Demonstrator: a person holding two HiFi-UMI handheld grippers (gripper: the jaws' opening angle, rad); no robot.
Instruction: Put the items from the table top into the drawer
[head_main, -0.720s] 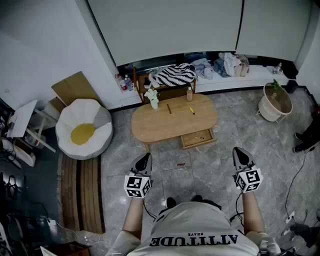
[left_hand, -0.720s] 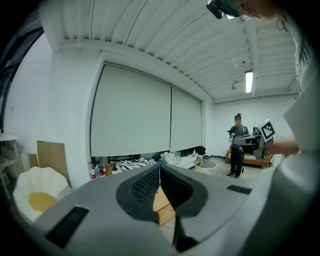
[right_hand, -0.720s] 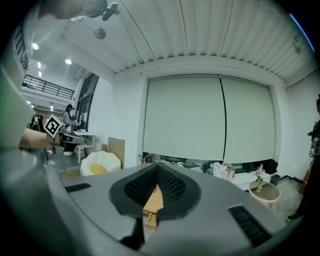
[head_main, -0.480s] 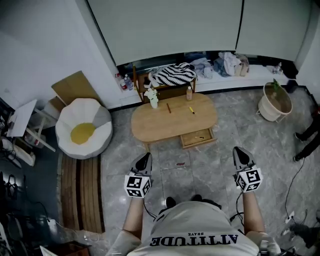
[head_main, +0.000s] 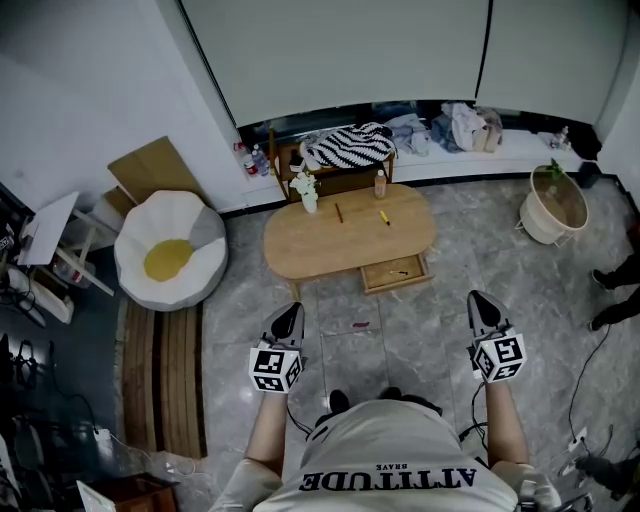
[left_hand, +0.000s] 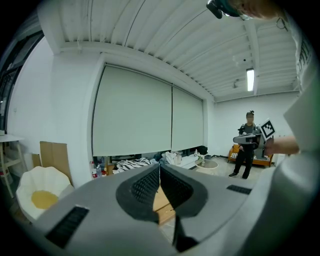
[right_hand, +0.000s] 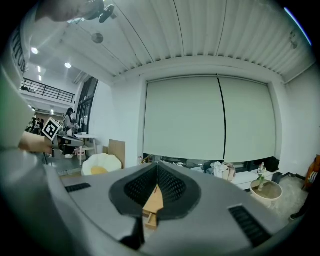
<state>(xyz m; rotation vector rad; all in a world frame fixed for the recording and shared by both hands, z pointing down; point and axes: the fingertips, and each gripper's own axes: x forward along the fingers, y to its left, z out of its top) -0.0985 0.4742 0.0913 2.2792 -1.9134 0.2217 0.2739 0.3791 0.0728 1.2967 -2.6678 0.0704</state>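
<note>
Left claw (head_main: 289, 311): jaws together, nothing between them. It is held level over the floor on the person's left and aimed toward the tabletop (head_main: 340, 255). In its own view the pads (left_hand: 148, 184) meet at the tip, with a strip of wood showing far off behind them.

Tabletop: well ahead of both claws, neither touching it. Items on it, left to right:
- vase (head_main: 308, 196), white flowers, upright at the far left edge
- brown stick (head_main: 338, 214), lying flat just right of the vase
- bottle (head_main: 380, 185), upright at the far edge
- yellow pen (head_main: 383, 219), lying flat just in front of the bottle

All four are well apart from either claw. The vase and stick lie roughly ahead of the left claw.

Drawer (head_main: 385, 272): pulled open at the near edge, right of centre. One thin item is inside, too small to name. It is the nearest task thing to the claws, lies between their two lines and is closer to the right one.

Right claw (head_main: 478, 298): jaws together and empty, over the floor on the person's right, well short of the drawer. Its own view shows the pads (right_hand: 170, 184) closed to a point
</note>
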